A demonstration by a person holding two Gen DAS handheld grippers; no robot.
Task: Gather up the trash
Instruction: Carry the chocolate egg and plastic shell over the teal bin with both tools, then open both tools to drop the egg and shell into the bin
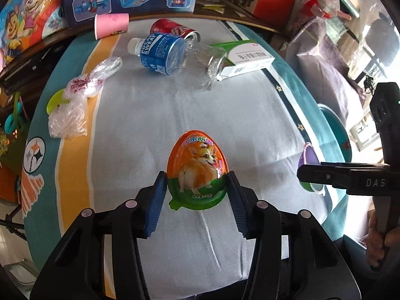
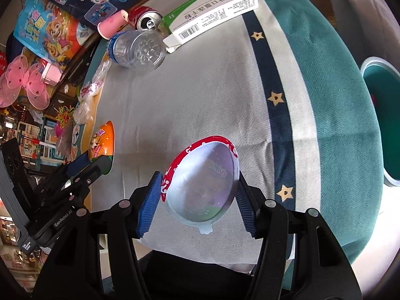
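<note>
My left gripper was matte black plastic, with two angular arms ending in blue ribbed pads. Round, pale pink-grey pivot caps dotted the linkages. My right gripper was built alike: black frame, blue ribbed pads, and the same pale caps. From the left wrist view its side bore white letters "DAS" and a small green light near the top. From the right wrist view, the left one's body read "GenRobot.AI". The bare fingers of my right hand wrapped a black handle.
</note>
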